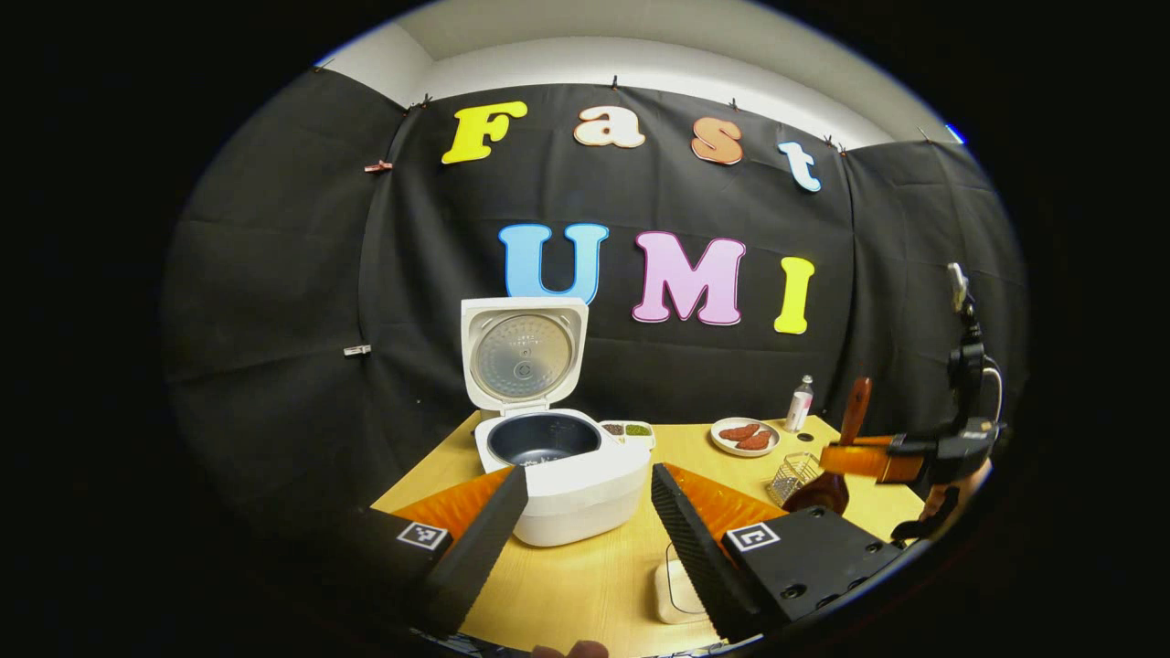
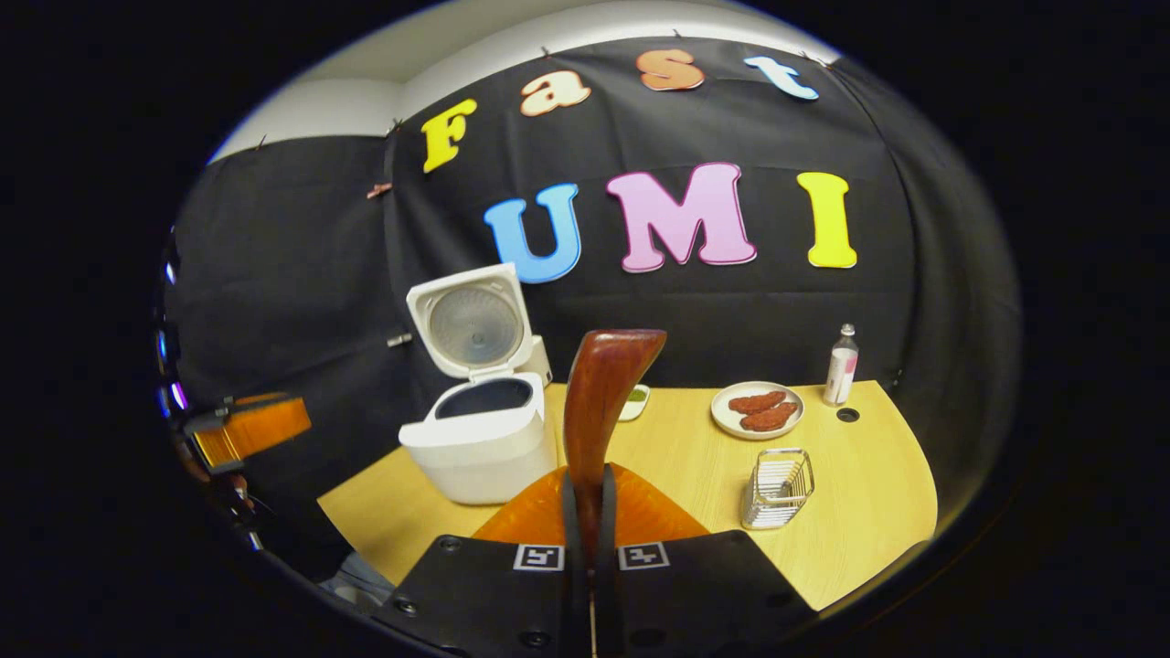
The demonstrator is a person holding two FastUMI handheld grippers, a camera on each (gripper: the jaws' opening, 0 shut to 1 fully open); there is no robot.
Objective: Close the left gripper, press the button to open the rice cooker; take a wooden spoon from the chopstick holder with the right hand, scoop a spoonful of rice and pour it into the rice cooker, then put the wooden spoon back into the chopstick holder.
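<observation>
Centrally on the wooden table [image 1: 585, 585] stands a white rice cooker [image 1: 571, 475], its lid [image 1: 523, 352] raised upright and its dark inner pot showing. Nearer, the left gripper [image 1: 585, 512] hangs with its 2 fingers spread wide, holding nothing. At the right, the right gripper [image 2: 590, 507] has both fingers pressed tight on the handle of a wooden spoon [image 2: 599, 402], its bowl low above the table beside a wire chopstick holder [image 2: 777, 489]. Farther right sit a plate of reddish food [image 2: 757, 408] and a small bottle [image 2: 841, 366].
</observation>
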